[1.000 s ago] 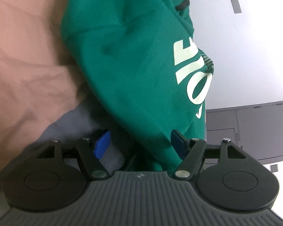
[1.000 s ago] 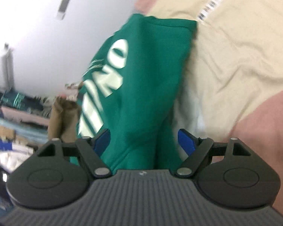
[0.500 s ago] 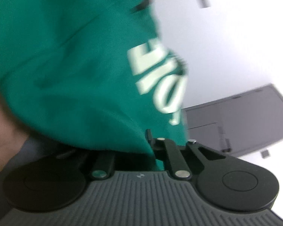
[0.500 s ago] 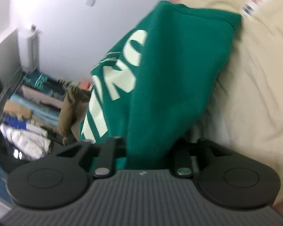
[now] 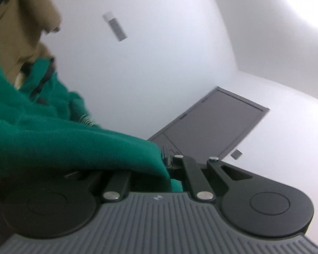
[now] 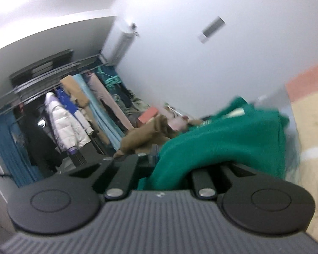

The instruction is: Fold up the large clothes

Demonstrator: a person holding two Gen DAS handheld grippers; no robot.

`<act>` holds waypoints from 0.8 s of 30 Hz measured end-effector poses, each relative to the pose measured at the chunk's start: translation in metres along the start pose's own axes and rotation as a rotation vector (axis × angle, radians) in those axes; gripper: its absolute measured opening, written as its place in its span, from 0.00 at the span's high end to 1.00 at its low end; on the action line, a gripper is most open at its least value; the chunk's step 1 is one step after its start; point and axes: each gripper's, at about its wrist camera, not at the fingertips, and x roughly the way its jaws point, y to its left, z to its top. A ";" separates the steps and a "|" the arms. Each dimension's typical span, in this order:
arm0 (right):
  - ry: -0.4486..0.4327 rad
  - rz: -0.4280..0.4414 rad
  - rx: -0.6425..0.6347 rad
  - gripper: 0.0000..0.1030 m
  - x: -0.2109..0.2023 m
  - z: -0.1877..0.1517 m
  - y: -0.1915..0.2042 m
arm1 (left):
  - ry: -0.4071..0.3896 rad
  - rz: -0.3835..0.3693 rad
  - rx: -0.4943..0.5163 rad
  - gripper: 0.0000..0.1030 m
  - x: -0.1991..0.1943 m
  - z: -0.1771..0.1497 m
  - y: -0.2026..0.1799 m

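A green sweatshirt (image 5: 74, 144) hangs bunched from the left of the left wrist view. My left gripper (image 5: 165, 158) is shut on a fold of it, and the cloth hides the fingertips. In the right wrist view the same green sweatshirt (image 6: 233, 139) drapes over the right side. My right gripper (image 6: 155, 155) has its jaws closing on the green cloth clamped between them. Both grippers point roughly level, lifted off the bed. The white lettering is mostly out of sight.
A brown garment (image 5: 14, 42) hangs at the upper left, and a dark door (image 5: 212, 127) sits in the white wall behind. The right wrist view shows a packed clothes rack (image 6: 63, 116), a brown garment (image 6: 146, 135) and beige bedding (image 6: 307, 148).
Both grippers went from open around the sweatshirt's edge to clamped on it. Both then rose and rolled, lifting the cloth, so the views swung from the bed to the wall and room.
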 end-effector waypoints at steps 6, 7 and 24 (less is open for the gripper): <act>-0.063 -0.040 -0.077 0.88 -0.034 0.027 0.052 | -0.010 -0.011 0.105 0.94 -0.016 0.017 -0.052; -0.072 -0.047 -0.087 0.88 -0.038 0.034 0.061 | -0.010 -0.010 0.127 0.94 -0.019 0.022 -0.064; -0.143 0.018 -0.338 0.88 -0.062 0.215 0.216 | -0.141 -0.057 0.284 0.94 -0.033 0.173 -0.276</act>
